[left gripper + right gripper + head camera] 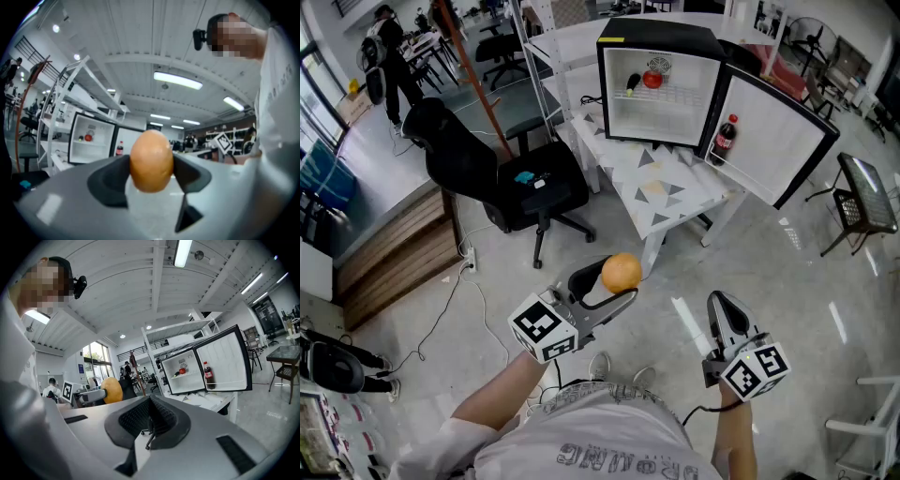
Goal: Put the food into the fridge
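Note:
An orange (621, 273) is held in the air, with my left gripper (617, 284) shut on it; in the left gripper view the orange (151, 161) fills the gap between both dark pads. My right gripper (719, 311) hangs lower right, shut with nothing in it, its pads meeting (150, 417). Ahead, the black mini fridge (661, 37) stands open on a white table (670, 192). A red fruit (652, 79) and a dark item (633, 82) lie on its shelf. A cola bottle (725, 139) stands in the door (773, 141).
A black office chair (511, 183) stands left of the table, with cables (441, 314) trailing over the floor. A wooden platform (394, 253) runs along the left. A small dark side table (867, 192) is at the right. People are at the far left back.

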Action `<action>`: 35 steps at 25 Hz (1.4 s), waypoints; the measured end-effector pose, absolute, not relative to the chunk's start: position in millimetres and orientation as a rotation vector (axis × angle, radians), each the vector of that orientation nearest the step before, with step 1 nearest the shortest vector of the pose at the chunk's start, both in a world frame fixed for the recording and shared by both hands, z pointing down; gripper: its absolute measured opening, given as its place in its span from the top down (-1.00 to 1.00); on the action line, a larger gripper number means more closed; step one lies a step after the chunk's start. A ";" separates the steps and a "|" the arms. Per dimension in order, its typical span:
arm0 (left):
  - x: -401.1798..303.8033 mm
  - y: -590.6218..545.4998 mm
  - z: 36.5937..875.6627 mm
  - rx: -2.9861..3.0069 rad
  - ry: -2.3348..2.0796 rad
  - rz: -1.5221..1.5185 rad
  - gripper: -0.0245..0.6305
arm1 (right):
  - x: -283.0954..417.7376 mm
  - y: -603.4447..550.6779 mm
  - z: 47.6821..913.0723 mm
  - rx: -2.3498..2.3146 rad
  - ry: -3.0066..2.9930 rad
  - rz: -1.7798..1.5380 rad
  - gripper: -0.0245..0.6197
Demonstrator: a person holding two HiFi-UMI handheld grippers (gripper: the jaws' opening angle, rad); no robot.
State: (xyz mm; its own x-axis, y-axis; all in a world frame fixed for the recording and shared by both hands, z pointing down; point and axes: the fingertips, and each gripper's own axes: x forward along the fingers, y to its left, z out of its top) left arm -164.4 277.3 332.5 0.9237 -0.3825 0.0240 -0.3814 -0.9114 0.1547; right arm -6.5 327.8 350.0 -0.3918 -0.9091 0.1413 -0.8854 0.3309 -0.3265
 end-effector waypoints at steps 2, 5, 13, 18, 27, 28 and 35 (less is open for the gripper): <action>-161.1 279.3 331.7 2.926 -0.582 -0.006 0.03 | -4.2 328.4 348.5 -1.690 2.507 -0.543 0.92; -157.0 283.8 333.0 2.923 -0.585 -0.004 0.03 | -0.6 331.0 347.8 -1.685 2.508 -0.539 0.92; -143.7 301.9 334.3 2.924 -0.635 0.013 0.03 | 13.8 342.7 350.8 -1.676 2.536 -0.506 0.92; -129.7 318.8 334.6 2.923 -0.692 0.015 0.03 | 30.7 358.1 350.8 -1.644 2.578 -0.480 0.92; -109.3 340.4 340.9 2.897 -0.764 0.025 0.03 | 61.4 374.8 354.2 -1.616 2.588 -0.474 0.91; -107.5 341.5 340.7 2.897 -0.769 0.025 0.03 | 63.4 375.7 353.6 -1.613 2.589 -0.472 0.91; -98.5 344.9 343.9 2.897 -0.782 0.019 0.03 | 70.0 377.2 356.2 -1.591 2.596 -0.470 0.91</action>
